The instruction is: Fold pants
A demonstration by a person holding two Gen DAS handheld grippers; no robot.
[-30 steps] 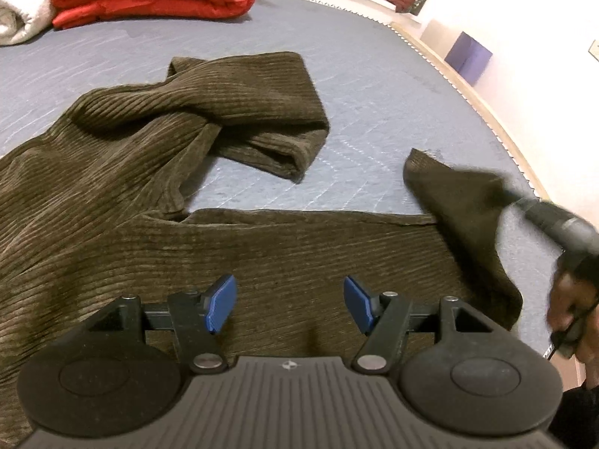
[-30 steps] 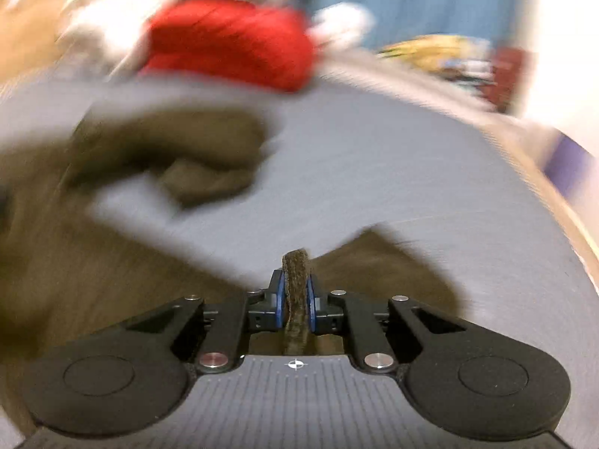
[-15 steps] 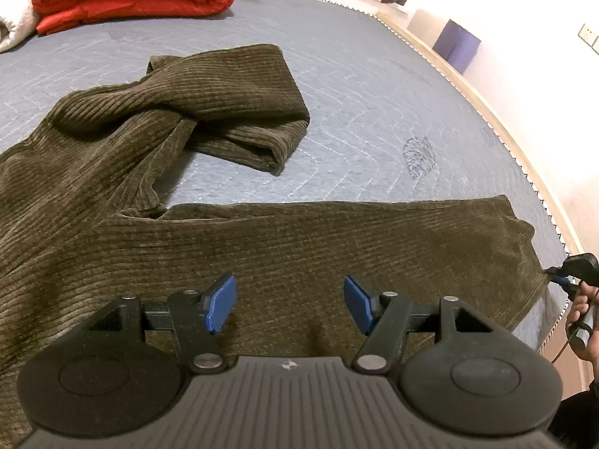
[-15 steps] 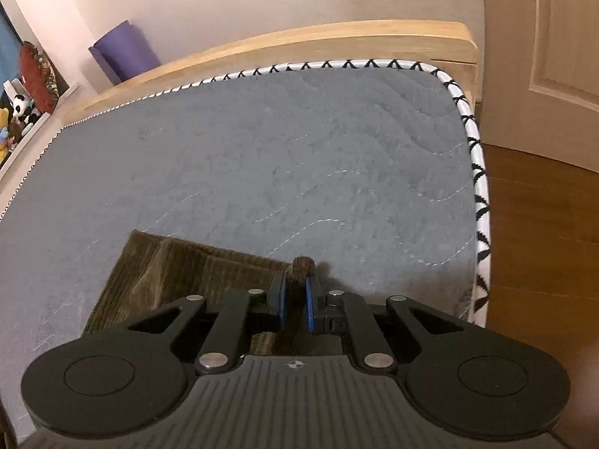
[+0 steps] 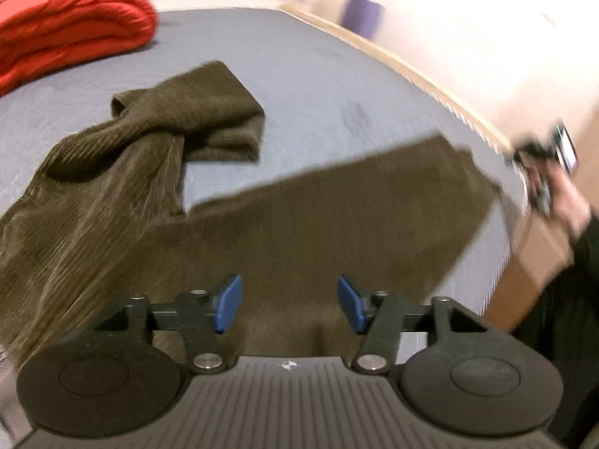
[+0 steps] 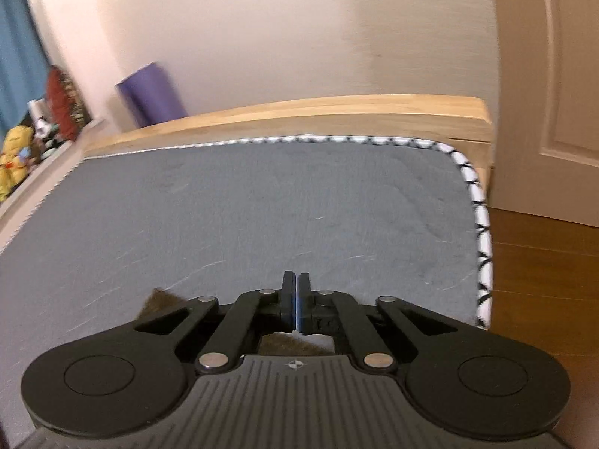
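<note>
Brown corduroy pants [image 5: 318,232] lie on the grey mattress [image 5: 299,75]. The near leg is stretched out to the right, and the far leg [image 5: 194,119] is bunched and folded over. My left gripper [image 5: 288,307] hovers over the near leg with its blue pads apart and its jaws closing; neither pad presses the cloth. My right gripper [image 6: 295,299] is shut, with no cloth showing between its tips. A brown corner of the pants [image 6: 157,301] peeks out just below it. In the left wrist view the right gripper [image 5: 539,164] is blurred, just off the leg's end.
A red duvet [image 5: 67,37] lies at the mattress's far left. A wooden bed frame [image 6: 299,116] borders the mattress, with a purple roll [image 6: 153,93] behind it. A door [image 6: 561,75] and wooden floor [image 6: 543,262] are on the right, past the patterned mattress edge [image 6: 483,243].
The right gripper swung the leg's end out to the right, laid it flat, and the cloth left its pads. The left gripper shifted and rolled, and its pads came closer together.
</note>
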